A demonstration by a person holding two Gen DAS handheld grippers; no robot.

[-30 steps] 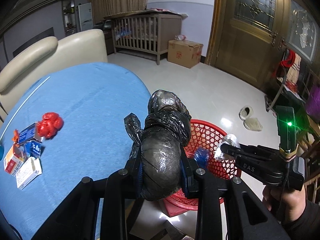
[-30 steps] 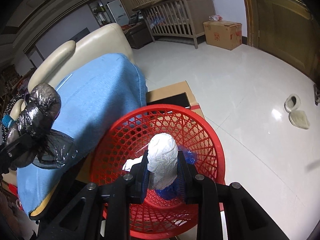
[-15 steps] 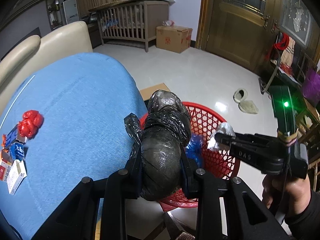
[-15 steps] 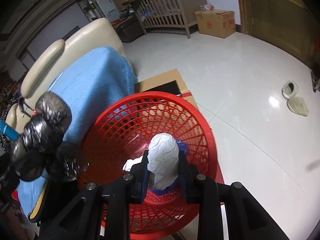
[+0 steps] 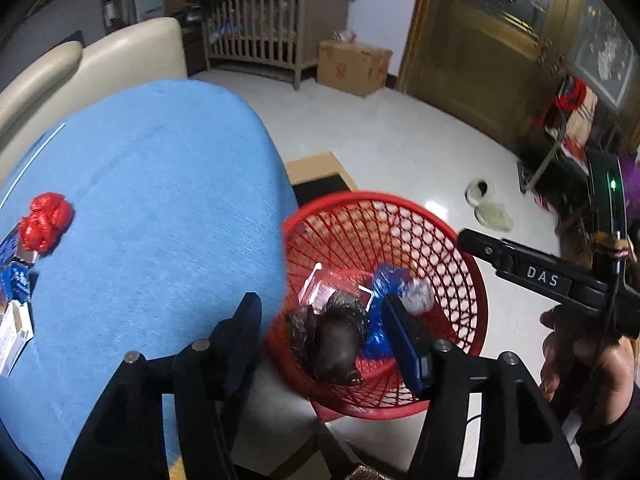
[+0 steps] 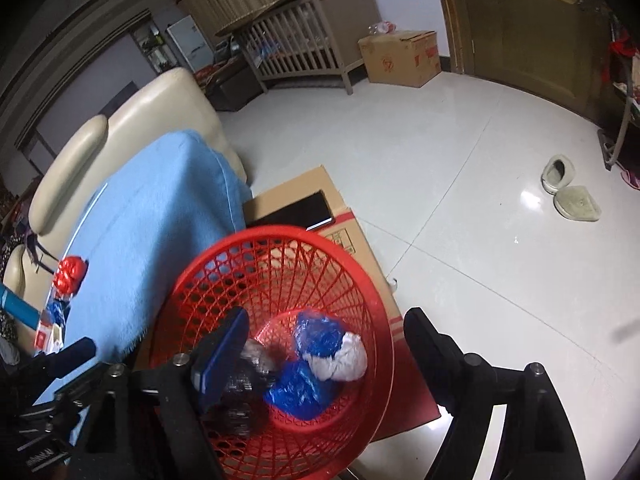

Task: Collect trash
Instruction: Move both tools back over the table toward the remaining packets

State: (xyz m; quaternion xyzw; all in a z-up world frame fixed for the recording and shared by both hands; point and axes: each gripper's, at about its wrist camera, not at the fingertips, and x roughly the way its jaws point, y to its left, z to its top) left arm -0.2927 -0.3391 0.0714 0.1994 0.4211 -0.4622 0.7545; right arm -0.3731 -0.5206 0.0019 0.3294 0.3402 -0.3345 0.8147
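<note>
Both grippers over a red mesh basket (image 5: 460, 248), fingers spread wide, nothing between them. Left gripper (image 5: 320, 328) above the basket's near rim; right gripper (image 6: 328, 332) above its bowl, seen also from the left wrist view as a black body marked "DAS" held in a hand (image 5: 576, 356).

In the basket: a black bag bundle (image 5: 334, 346), motion-blurred in the left view, against the near wall; a white wad (image 6: 344, 358) touching two blue plastic wads (image 6: 320, 332); a clear packet with a white edge (image 5: 324, 290) on the bottom beside them. Whether the black bundle rests or drops, not clear from the blur.

Basket standing on a flattened cardboard box (image 6: 352, 236) on the glossy white floor (image 6: 500, 260), just beside a surface draped in a blue cloth (image 5: 160, 220).

On the cloth, well apart from the basket: a red crumpled wad (image 5: 46, 220) and, near it, small blue and white boxes (image 5: 14, 320) at the edge of view.

Farther back: cream sofa (image 5: 120, 56), wooden crib (image 5: 272, 36), cardboard carton (image 5: 354, 66), wooden door (image 5: 492, 40), pair of slippers (image 6: 568, 188) on the floor.
</note>
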